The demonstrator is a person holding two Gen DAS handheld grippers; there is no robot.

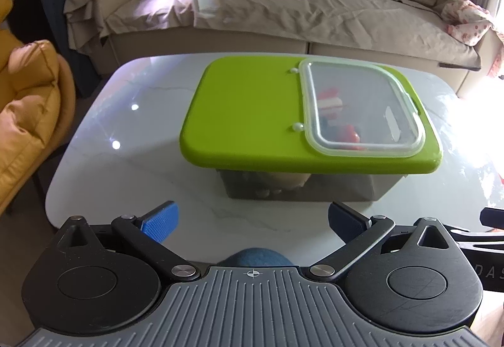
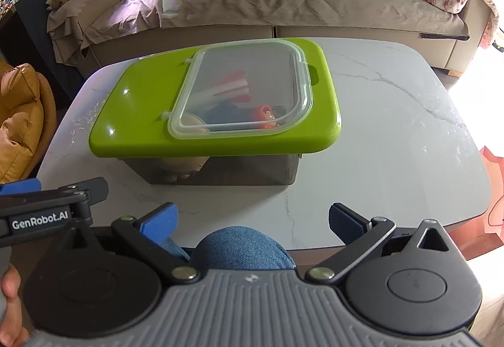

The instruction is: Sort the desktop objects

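Two open grippers face a closed storage box on a white table.

Centre frame in both views sits a storage box (image 1: 302,186) with smoky see-through walls, a broad lime-green lid (image 1: 245,113) and a clear hinged flap (image 1: 362,107) set into the lid's right half. Through the flap show toys (image 2: 239,107) already inside, red, white and blue, too blurred to name. At the bottom of each frame, the left gripper (image 1: 252,217) and right gripper (image 2: 252,217) hover low over the marble-patterned table (image 2: 393,126), jaws spread wide and empty, well short of the box. Judging by looks, the box is rigid, smooth plastic, light but slippery; the lid's overhanging rim, or the small notch (image 2: 315,71) beside the flap's right edge, offers the surest hold.
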